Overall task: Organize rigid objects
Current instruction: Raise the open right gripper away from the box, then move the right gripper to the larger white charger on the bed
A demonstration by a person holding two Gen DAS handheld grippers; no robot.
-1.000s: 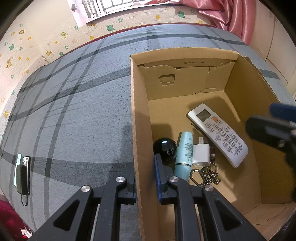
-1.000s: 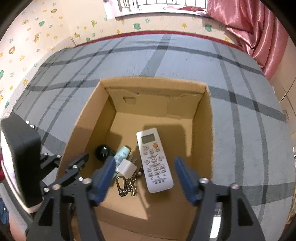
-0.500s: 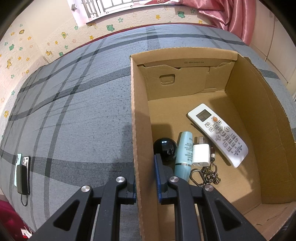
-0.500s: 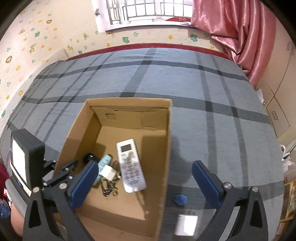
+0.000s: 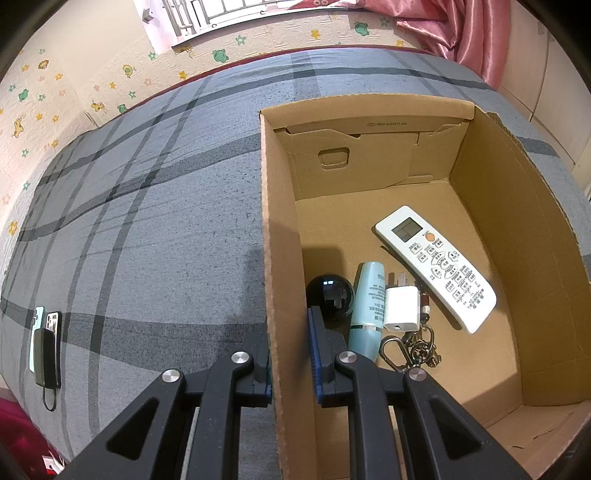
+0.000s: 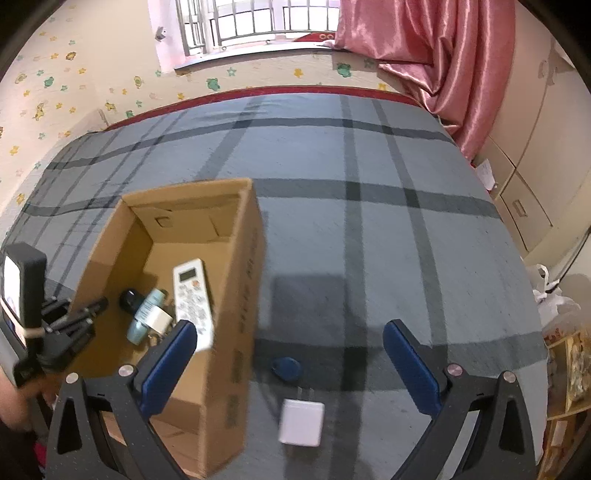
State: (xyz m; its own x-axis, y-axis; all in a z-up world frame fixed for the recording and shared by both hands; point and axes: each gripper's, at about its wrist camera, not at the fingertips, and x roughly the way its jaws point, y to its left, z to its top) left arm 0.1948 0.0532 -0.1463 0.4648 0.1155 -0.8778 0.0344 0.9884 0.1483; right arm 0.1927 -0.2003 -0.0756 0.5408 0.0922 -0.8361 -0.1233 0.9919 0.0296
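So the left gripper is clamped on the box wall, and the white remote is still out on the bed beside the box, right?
Not quite. The left gripper is clamped on the box wall, but the white remote lies inside the box, next to the white charger. The left wrist view shows it.

A grey plaid bedspread fills the room, with phones and a power bank at its edge, a pink curtain and barred window behind.
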